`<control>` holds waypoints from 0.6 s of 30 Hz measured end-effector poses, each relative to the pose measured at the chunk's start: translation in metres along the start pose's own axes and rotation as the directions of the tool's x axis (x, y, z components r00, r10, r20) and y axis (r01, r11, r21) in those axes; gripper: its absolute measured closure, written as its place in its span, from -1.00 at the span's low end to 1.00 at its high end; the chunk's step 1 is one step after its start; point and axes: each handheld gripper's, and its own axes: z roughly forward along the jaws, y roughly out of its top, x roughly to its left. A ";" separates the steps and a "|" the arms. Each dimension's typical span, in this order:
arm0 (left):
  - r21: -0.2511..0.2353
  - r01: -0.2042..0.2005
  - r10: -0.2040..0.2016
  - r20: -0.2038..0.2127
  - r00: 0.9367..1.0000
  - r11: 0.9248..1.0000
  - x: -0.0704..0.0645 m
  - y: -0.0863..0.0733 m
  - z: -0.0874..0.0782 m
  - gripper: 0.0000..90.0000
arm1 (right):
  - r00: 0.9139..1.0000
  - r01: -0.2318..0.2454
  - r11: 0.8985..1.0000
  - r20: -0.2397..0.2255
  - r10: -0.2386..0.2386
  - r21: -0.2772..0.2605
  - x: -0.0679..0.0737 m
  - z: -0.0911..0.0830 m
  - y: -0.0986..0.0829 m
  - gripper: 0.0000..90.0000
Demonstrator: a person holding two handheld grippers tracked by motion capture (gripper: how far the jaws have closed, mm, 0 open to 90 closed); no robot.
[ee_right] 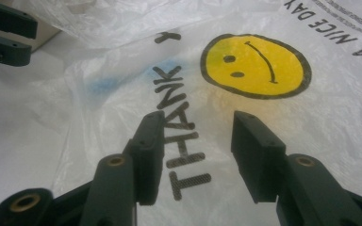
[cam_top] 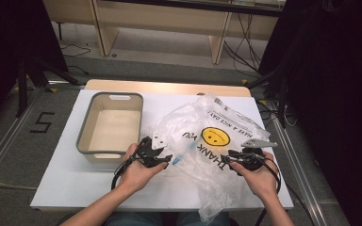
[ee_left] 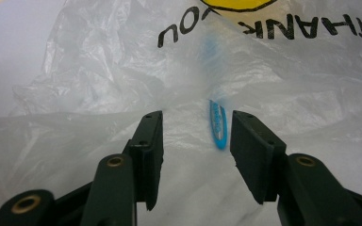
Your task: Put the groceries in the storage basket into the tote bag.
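- a clear plastic bag (cam_top: 207, 141) is lying crumpled on the white worktop (cam_top: 75, 183), right of centre, printed with a yellow smiley (cam_top: 215, 136) and "thank you" lettering.
- a blue item (ee_left: 218, 125) is showing through the bag film; it is too blurred to identify.
- a grey bin (cam_top: 111, 125) is sitting on the worktop just left of the bag.
- the left gripper (cam_top: 162, 159) is sitting at the bag's left edge, jaws standing apart at moderate width and gripping nothing.
- in the left gripper view the left gripper (ee_left: 195, 136) is pointing at the film, with the blue item lying beyond the gap, nearer the right-hand jaw.
- the right gripper (cam_top: 230, 157) is sitting over the bag's right part, below the smiley.
- in the right gripper view the right gripper (ee_right: 195, 136) is showing jaws apart, holding nothing, hovering over the "thank" print; i cannot tell whether they are touching the film.
- both hands are coming in from the near edge, well apart.
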 end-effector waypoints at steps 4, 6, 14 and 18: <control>-0.009 0.009 -0.009 0.005 1.000 1.000 -0.001 -0.004 -0.002 0.19 | 1.000 -0.009 1.000 0.018 0.009 -0.004 -0.004 -0.004 -0.004 0.17; -0.007 0.005 -0.005 0.008 1.000 1.000 0.000 -0.006 -0.004 0.17 | 1.000 -0.011 1.000 0.026 0.012 -0.005 -0.005 -0.006 -0.006 0.15; -0.008 0.006 -0.006 0.027 1.000 1.000 0.000 -0.016 -0.009 0.13 | 0.998 -0.013 1.000 0.056 0.014 -0.004 -0.007 -0.011 -0.012 0.10; -0.012 0.004 -0.004 0.031 1.000 1.000 0.000 -0.019 -0.012 0.09 | 0.998 -0.014 1.000 0.064 0.014 -0.001 -0.008 -0.012 -0.015 0.08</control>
